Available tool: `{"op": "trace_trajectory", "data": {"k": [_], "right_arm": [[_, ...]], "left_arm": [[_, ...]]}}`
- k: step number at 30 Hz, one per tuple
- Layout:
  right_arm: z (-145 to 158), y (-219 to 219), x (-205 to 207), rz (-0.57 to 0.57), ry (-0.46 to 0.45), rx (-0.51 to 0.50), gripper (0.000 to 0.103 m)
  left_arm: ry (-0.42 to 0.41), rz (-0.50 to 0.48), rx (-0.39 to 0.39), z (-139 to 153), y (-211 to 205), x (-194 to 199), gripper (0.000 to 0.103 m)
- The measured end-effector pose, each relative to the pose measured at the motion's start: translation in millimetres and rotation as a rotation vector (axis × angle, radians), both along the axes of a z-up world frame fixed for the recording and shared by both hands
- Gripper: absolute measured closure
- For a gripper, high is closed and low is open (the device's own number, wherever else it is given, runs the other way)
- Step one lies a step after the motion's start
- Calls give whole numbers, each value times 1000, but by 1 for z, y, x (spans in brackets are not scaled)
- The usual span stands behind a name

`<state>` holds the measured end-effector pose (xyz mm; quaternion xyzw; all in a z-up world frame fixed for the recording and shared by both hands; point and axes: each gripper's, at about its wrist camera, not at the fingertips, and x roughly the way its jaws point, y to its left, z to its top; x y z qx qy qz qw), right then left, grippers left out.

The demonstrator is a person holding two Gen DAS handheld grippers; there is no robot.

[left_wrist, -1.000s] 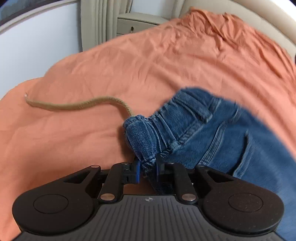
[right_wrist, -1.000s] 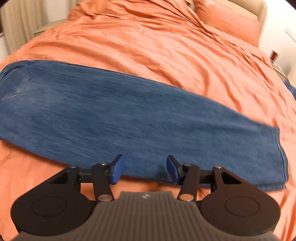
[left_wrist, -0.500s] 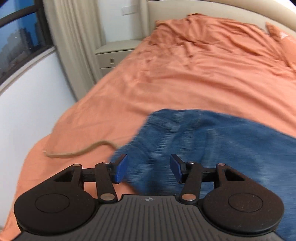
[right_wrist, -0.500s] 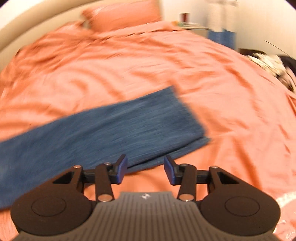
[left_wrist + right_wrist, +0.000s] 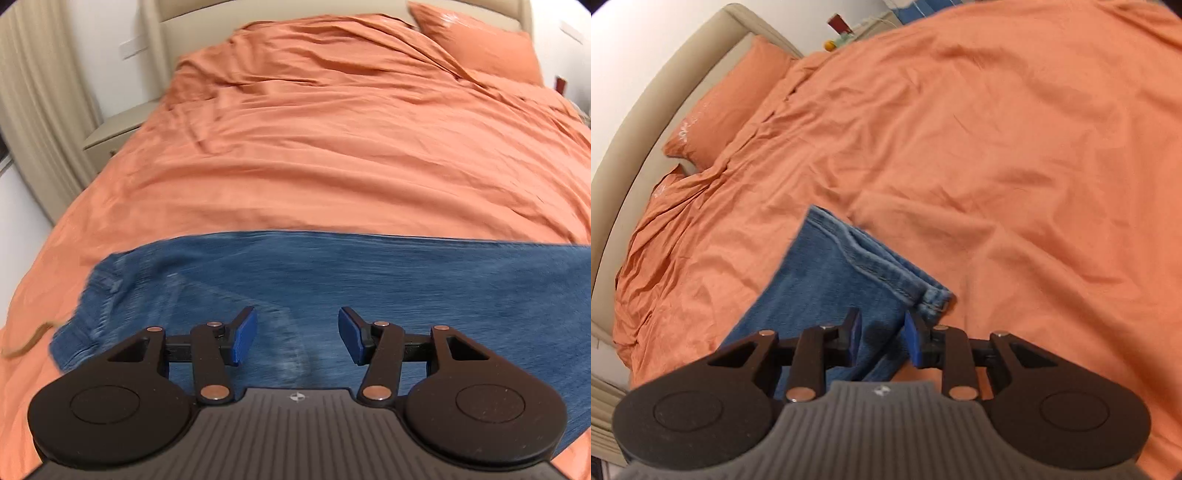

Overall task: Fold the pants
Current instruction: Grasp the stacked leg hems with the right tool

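Note:
Blue jeans [image 5: 332, 273] lie flat across the orange bed cover, waist end at the left with a tan drawstring [image 5: 26, 341] trailing off it. My left gripper [image 5: 297, 334] is open and empty, hovering over the jeans near the waist. In the right wrist view the leg hems [image 5: 882, 269] lie stacked on the cover. My right gripper [image 5: 881, 338] is open, its blue pads straddling the near corner of the hem end without closing on it.
The orange duvet [image 5: 351, 140] covers the whole bed, with pillows [image 5: 476, 44] at the beige headboard [image 5: 646, 96]. A bedside table [image 5: 110, 125] and curtain [image 5: 40, 110] stand at the left. Small items sit on a far nightstand [image 5: 842, 26].
My left gripper let go of the jeans' waist, opened and drew back over the flat jeans. My right gripper swung from the leg's middle to the hem end and stands around its corner.

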<state>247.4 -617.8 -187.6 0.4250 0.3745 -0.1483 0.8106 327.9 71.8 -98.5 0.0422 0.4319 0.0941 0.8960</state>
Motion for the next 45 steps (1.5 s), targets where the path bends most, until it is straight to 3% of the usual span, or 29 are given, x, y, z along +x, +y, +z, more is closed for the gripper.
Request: {"op": "trace_trajectory", "data": {"k": [3,5,10,15,18,20,24,26,30,32,33,35,36,38,42,45], "right_arm": [[-18,-14,2,-39,-26,98,83],[-18,-20,1,-45,-49,118,100],[24,-19,-14,49,-180,30,102],[-5,-24,-12,54,-84,18,102],[-13,-24,-15,55,-88,10,103],[-10,-24,-16,67,-89,16,101],[-1,-28,-35,100,-118,91,72],[-8,-25,-42,122,-114,150,71],[-32,-20,-41,84,-130,255,53],[-40,-21,-34,50,-149,273,53],[-43,-21,-29,36,-156,274,55],[-46,-25,-20,7,-153,250,67],[-49,-28,-16,-3,-151,256,80],[-51,-33,-13,-16,-157,274,89],[-42,-31,-10,52,-154,194,92],[-45,-33,-9,53,-149,202,93]], "left_arm": [[17,-32,12,-5,-24,12,42],[24,-54,21,-9,-40,20,42],[33,-147,6,-21,-81,34,44],[56,-273,-11,-37,-132,42,52],[62,-360,-25,-40,-160,43,52],[65,-405,-29,-42,-175,45,52],[72,-466,-59,-50,-202,48,52],[73,-487,-74,-56,-216,51,52],[84,-513,-77,-65,-239,56,52],[83,-525,-71,-70,-249,59,56],[83,-527,-77,-73,-253,62,57],[83,-521,-95,-78,-259,70,59],[80,-517,-100,-81,-262,74,61],[69,-514,-101,-85,-269,85,62],[48,-531,-62,-92,-288,109,63],[77,-547,-9,-102,-303,127,66]]}}
